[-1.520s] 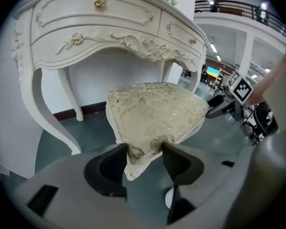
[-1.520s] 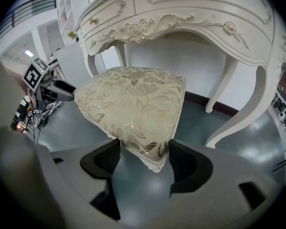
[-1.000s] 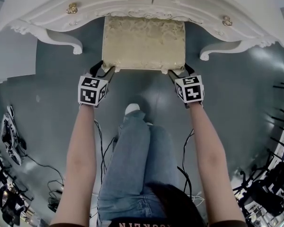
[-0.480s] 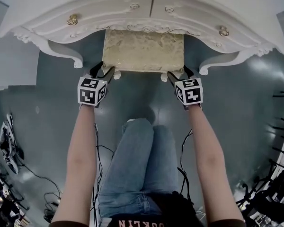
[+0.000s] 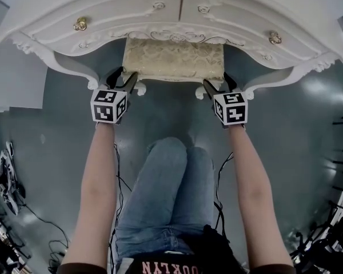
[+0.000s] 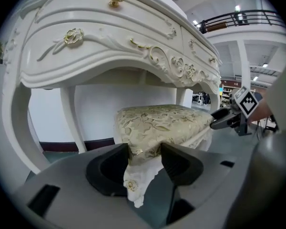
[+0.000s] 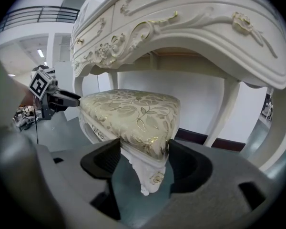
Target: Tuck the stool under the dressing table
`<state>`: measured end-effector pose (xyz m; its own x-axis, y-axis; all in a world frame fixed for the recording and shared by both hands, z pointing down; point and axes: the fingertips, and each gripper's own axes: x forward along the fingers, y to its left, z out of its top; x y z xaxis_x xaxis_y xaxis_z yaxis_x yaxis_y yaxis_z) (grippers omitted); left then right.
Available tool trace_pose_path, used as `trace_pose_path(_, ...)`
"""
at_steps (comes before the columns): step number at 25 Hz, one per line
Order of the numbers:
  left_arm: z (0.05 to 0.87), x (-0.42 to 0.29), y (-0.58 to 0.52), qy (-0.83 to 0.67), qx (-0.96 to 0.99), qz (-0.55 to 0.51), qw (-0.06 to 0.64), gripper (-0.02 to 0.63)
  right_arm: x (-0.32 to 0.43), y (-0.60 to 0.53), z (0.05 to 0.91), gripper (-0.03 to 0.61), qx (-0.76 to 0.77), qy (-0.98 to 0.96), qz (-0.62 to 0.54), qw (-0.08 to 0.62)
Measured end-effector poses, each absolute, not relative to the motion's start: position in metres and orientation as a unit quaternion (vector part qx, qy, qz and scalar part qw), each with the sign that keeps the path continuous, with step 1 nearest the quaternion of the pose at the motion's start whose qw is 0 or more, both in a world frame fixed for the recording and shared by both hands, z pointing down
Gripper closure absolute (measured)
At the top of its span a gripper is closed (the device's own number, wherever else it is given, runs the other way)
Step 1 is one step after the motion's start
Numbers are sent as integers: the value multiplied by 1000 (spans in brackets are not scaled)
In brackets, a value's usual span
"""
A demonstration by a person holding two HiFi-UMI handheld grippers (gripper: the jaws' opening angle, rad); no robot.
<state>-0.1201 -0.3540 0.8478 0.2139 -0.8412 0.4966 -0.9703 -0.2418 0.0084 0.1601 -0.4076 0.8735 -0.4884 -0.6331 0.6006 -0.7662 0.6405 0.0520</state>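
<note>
Gold-and-cream brocade covers the seat of the stool [image 5: 173, 59], which stands on the grey floor [image 5: 171, 116] in the knee space of the white dressing table [image 5: 131, 13]. In the head view the seat is a rectangle. Its long axis runs left to right, parallel to the dressing table's front. The far long edge is hidden beneath the carved drawer fronts, while the near long edge faces the person and lies just clear of the overhang. The stool sits between the dressing table's two curved front legs, apart from both.

The left hand-held gripper [image 5: 123, 77] is clenched on the stool's near left corner. In the left gripper view its jaws press on either side of the cushion corner [image 6: 145, 147], and a carved white stool leg [image 6: 133, 187] hangs down between them. The right hand-held gripper [image 5: 217, 83] grasps the near right corner the same way. In the right gripper view the brocade corner [image 7: 150, 144] is pinched between the dark jaws, with the stool leg [image 7: 152, 175] below. Both grippers point away from the person toward the dressing table, slanting downward, and each one shows in the other's view at the far end of the near edge.

Gold knobs [image 5: 80, 24] sit on the drawer fronts. The person's knees in blue jeans [image 5: 171, 193] are behind the stool.
</note>
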Motion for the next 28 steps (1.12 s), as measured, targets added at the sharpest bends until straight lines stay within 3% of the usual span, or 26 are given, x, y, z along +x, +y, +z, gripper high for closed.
trace_pose_path(16,837,-121,-394,-626,767,119,72,407,157,-455,859,278,445,-865,31,231)
trace_pose_path(28,848,-134,-432,-631,758,155,52,413,143,-488,870,287,456,-861,23,224)
